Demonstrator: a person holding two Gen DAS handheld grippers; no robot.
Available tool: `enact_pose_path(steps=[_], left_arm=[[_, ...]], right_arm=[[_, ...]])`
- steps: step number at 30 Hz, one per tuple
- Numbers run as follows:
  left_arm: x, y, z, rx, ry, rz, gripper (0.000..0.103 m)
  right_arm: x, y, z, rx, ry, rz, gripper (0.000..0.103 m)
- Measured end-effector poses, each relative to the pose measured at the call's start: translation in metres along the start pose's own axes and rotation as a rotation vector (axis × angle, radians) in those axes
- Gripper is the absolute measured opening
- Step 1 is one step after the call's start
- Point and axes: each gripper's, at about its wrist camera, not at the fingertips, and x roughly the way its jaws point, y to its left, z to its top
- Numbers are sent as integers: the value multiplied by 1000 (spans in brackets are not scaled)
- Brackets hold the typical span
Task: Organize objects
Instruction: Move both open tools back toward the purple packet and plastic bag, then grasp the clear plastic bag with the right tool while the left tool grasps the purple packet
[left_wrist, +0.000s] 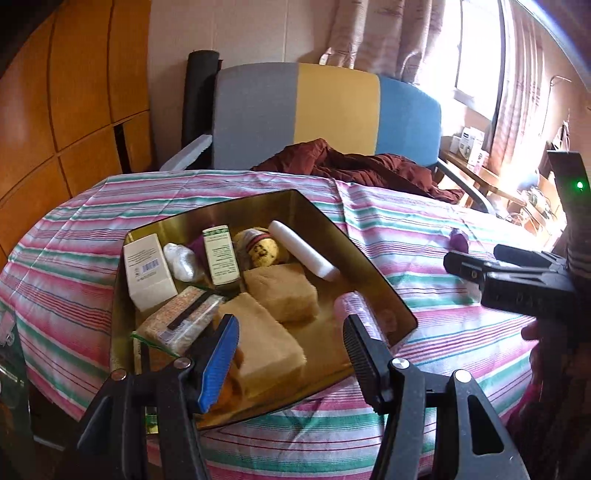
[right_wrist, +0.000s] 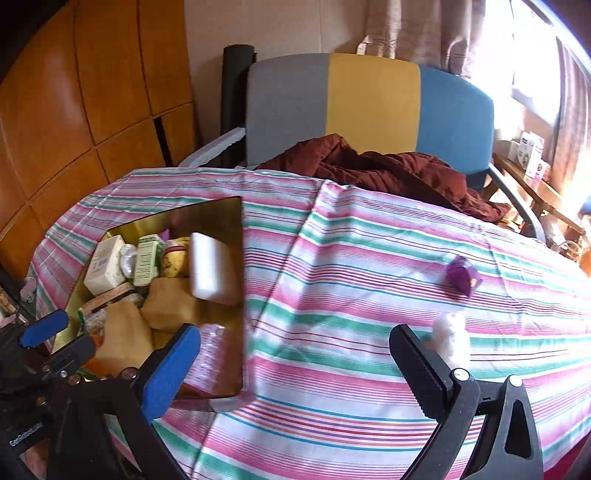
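Left wrist view gives us the gold tray (left_wrist: 373, 258) on the striped bench (left_wrist: 406, 229), crowded with boxes, two tan blocks (left_wrist: 284, 291) and a white cylinder (left_wrist: 303, 251) whose long axis slants from far left to near right. Our left tool (left_wrist: 290, 347) stands released above the tray, nothing between its jaws. Our right tool (right_wrist: 295, 362) is likewise released and empty over the cloth, near a white wad (right_wrist: 452, 338) and a purple wrapped piece (right_wrist: 461, 275).
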Motion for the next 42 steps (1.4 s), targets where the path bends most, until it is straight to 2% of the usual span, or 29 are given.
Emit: enact_pose_path(steps=[18, 23, 26, 30, 37, 38, 39, 40, 41, 42], left_arm=[[19, -40, -4, 98, 63, -36, 59], [22, -46, -2, 107, 70, -49, 60], [24, -50, 0, 108, 76, -54, 59], [27, -58, 4, 115, 75, -70, 60], [36, -78, 14, 146, 67, -113, 59], [38, -81, 16, 148, 74, -123, 60], [40, -84, 18, 149, 78, -138, 60], [41, -88, 20, 150, 78, -148, 60], [43, -91, 22, 151, 79, -157, 59], [46, -95, 25, 151, 83, -167, 59]], right_arm=[[1, -131, 17, 81, 39, -221, 103], [16, -164, 11, 121, 76, -202, 103], [29, -177, 2, 167, 100, -162, 103], [51, -177, -8, 165, 169, -139, 103], [77, -171, -11, 146, 235, -74, 102], [82, -168, -12, 141, 252, -65, 99], [87, -166, -13, 132, 266, -70, 85], [91, -164, -14, 115, 283, -85, 53], [94, -164, -15, 104, 298, -101, 36], [95, -164, -17, 99, 310, -114, 35]])
